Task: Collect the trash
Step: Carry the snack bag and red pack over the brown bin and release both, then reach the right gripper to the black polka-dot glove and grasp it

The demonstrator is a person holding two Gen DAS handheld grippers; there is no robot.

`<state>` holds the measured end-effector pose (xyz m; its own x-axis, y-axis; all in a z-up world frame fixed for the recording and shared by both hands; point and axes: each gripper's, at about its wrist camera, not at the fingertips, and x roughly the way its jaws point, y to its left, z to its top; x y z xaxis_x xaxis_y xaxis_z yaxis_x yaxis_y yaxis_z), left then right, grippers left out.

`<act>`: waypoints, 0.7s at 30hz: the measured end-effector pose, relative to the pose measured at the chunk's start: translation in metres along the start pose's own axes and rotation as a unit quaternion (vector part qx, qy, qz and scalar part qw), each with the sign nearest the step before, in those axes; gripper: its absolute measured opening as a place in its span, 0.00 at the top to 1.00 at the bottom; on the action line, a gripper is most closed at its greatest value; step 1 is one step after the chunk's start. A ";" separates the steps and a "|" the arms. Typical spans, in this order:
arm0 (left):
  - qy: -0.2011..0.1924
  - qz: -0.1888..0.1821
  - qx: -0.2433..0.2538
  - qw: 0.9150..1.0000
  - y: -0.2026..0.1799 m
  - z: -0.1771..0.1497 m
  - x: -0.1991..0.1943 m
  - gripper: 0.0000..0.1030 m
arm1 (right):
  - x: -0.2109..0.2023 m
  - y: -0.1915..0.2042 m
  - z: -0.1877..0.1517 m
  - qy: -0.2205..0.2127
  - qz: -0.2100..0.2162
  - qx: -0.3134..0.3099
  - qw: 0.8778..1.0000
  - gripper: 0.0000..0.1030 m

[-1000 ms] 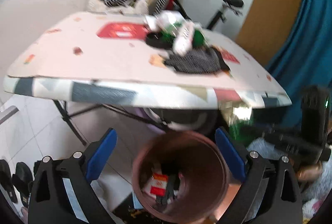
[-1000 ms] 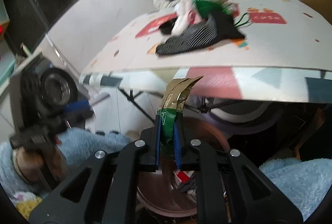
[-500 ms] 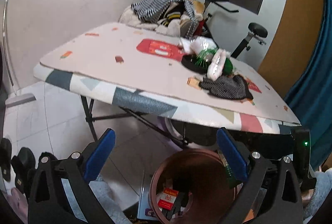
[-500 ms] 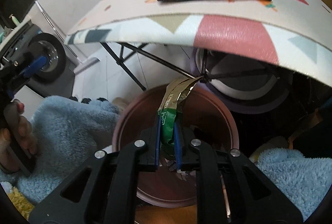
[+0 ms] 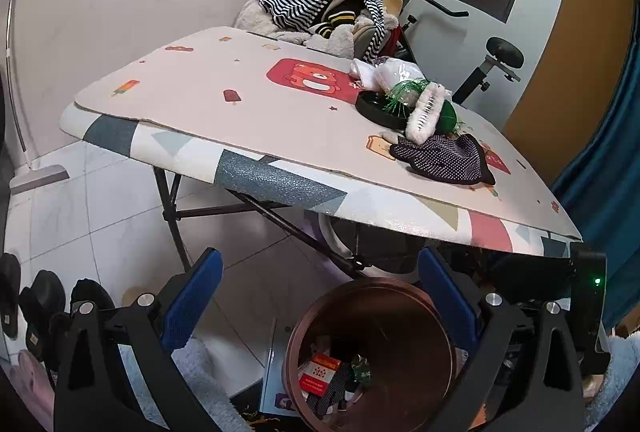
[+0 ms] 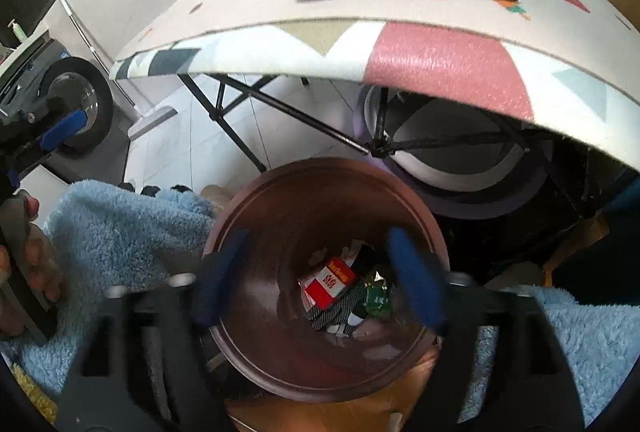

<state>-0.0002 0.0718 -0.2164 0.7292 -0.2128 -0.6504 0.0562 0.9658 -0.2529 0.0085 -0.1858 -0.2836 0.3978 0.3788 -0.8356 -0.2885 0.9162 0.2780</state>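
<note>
Two grippers: you've got both over the bin, neither holding anything.
Right gripper (image 6: 320, 276): jaws have just swung wide; blue pads blurred, spread to either side above the bin mouth, nothing betw. them.
Left gripper (image 5: 320, 296): jaws wide apart, blue pads (image 5: 196, 296) clear of everything; bin rim sits low betw. them, not touched.
Bin (image 6: 256, 224): brown, round, on the floor below the table edge, just in front of you.
Green wrapper (image 6: 376, 298): lying loose at the bin bottom, beside a red-and-white pack (image 6: 330, 282) and a bit of dotted black fabric.
Table (image 5: 240, 120): patterned mat on top; still holds a black dish (image 5: 376, 108), green tinsel w/ white fluffy piece, dotted dark cloth (image 5: 444, 158).
Behind table: pile of striped clothes (image 5: 320, 2).
Your knees: light-blue fleece (image 6: 120, 216) either side of the bin.
</note>
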 end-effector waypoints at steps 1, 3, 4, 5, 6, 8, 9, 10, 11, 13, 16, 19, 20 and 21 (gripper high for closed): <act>0.001 0.000 0.001 1.000 0.000 0.000 0.001 0.07 | -0.001 0.001 0.001 -0.004 -0.002 -0.001 1.000 0.07; 0.002 0.001 0.005 1.000 -0.002 0.000 0.001 0.07 | -0.002 0.002 0.001 -0.009 -0.005 -0.004 1.000 0.06; 0.002 0.001 0.008 1.000 -0.003 0.000 0.001 0.07 | -0.002 0.002 0.002 -0.008 -0.006 -0.004 1.000 0.06; 0.003 0.002 0.009 1.000 -0.004 0.000 0.002 0.07 | -0.002 0.002 0.003 -0.008 -0.011 -0.006 1.000 0.06; 0.005 0.004 0.012 1.000 -0.005 0.000 0.003 0.06 | -0.003 0.002 0.002 -0.010 -0.014 -0.008 1.000 0.06; 0.006 0.007 0.018 1.000 -0.008 0.000 0.004 0.06 | -0.006 0.002 0.004 -0.017 -0.018 -0.010 1.000 0.06; 0.006 0.009 0.024 1.000 -0.010 -0.001 0.004 0.06 | -0.009 0.001 0.005 -0.023 -0.019 -0.008 1.000 0.06; 0.006 0.011 0.028 1.000 -0.012 -0.001 0.005 0.06 | -0.012 -0.001 0.005 -0.030 -0.019 -0.004 0.999 0.06; 0.006 0.012 0.032 0.999 -0.013 -0.001 0.005 0.06 | -0.014 -0.002 0.006 -0.033 -0.019 0.000 0.999 0.06; 0.004 0.014 0.043 0.999 -0.017 -0.002 0.004 0.06 | -0.019 -0.008 0.007 -0.042 -0.018 0.013 0.999 0.06; 0.001 0.013 0.053 0.998 -0.020 -0.002 0.004 0.06 | -0.025 -0.015 0.009 -0.053 -0.024 0.030 0.998 0.06; 0.000 0.011 0.056 0.998 -0.021 -0.002 0.004 0.06 | -0.027 -0.018 0.011 -0.056 -0.029 0.038 0.997 0.06; 0.000 0.010 0.055 0.998 -0.020 -0.002 0.004 0.06 | -0.027 -0.018 0.010 -0.057 -0.028 0.039 0.997 0.06; 0.000 0.008 0.052 0.999 -0.019 -0.002 0.004 0.06 | -0.027 -0.018 0.010 -0.057 -0.026 0.041 0.997 0.06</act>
<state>0.0000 0.0520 -0.2154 0.7302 -0.1975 -0.6540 0.1159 0.9792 -0.1663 0.0118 -0.2114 -0.2611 0.5077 0.3382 -0.7924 -0.1952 0.9410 0.2766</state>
